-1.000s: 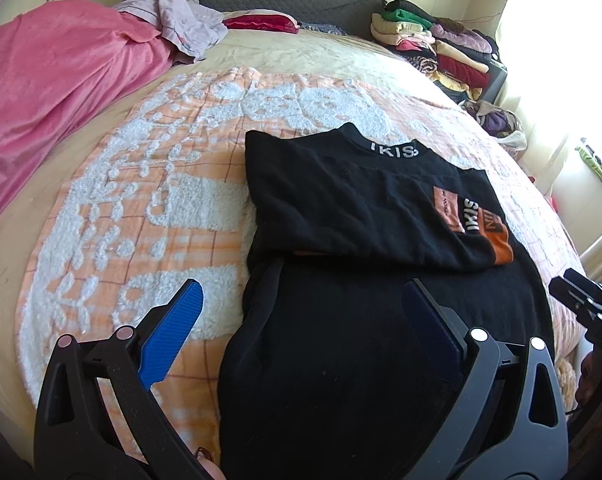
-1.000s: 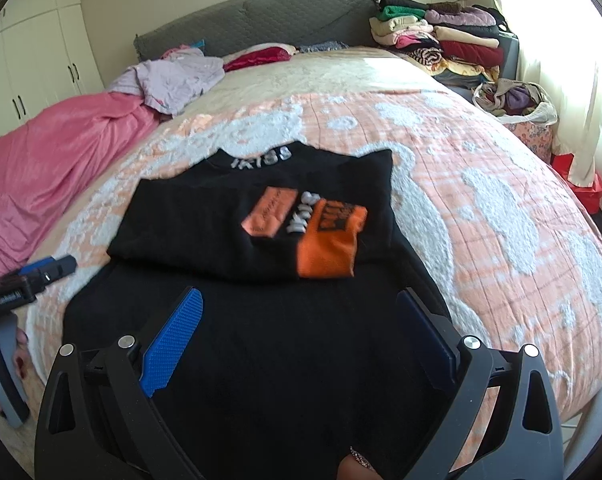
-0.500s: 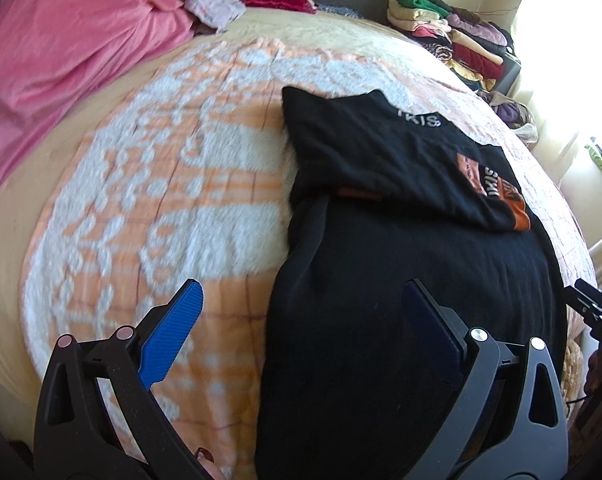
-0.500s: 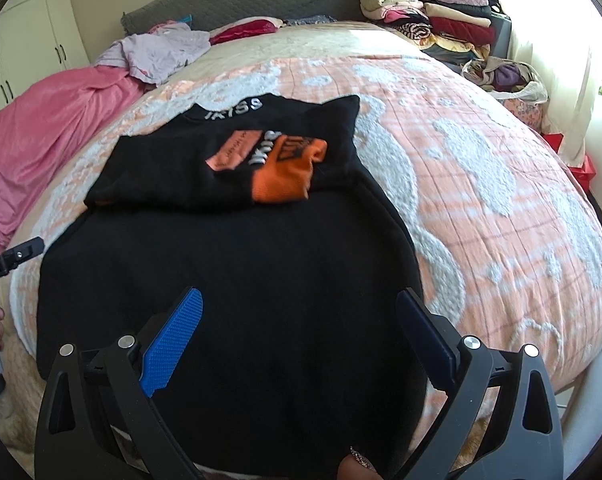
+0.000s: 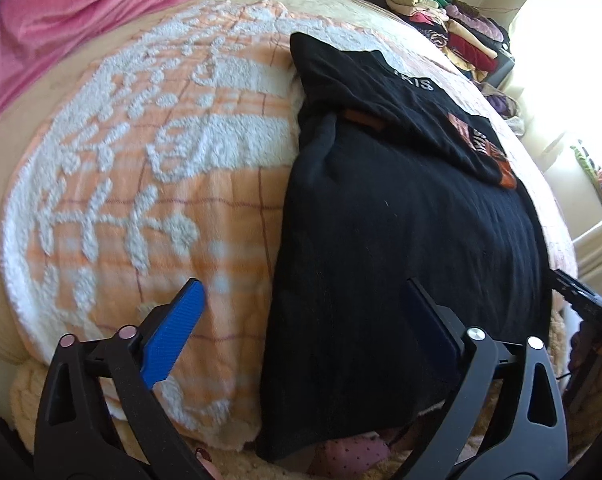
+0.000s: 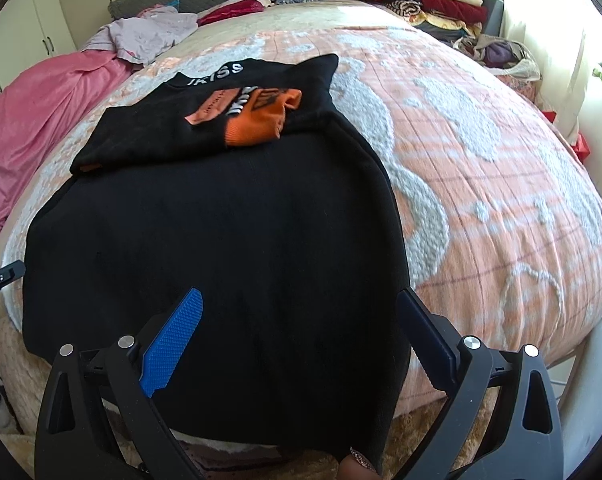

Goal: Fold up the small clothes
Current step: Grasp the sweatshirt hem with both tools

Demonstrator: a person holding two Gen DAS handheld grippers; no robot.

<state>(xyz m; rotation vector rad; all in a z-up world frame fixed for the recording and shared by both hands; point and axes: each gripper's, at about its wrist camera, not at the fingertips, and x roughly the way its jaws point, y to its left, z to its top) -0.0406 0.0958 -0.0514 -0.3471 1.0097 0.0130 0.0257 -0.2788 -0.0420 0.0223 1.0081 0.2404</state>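
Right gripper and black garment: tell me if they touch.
Cannot tell. In the right wrist view the right gripper is open over the black garment, but no gap or contact shows plainly.

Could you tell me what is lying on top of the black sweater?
The black sweater has its orange-cuffed sleeves folded across its upper part; whatever lies beneath them is covered.

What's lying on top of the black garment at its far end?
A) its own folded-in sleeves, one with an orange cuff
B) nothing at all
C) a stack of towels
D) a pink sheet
A: the black garment has its sleeves folded across the upper part, and an orange cuff lies there, beside a white-lettered collar.
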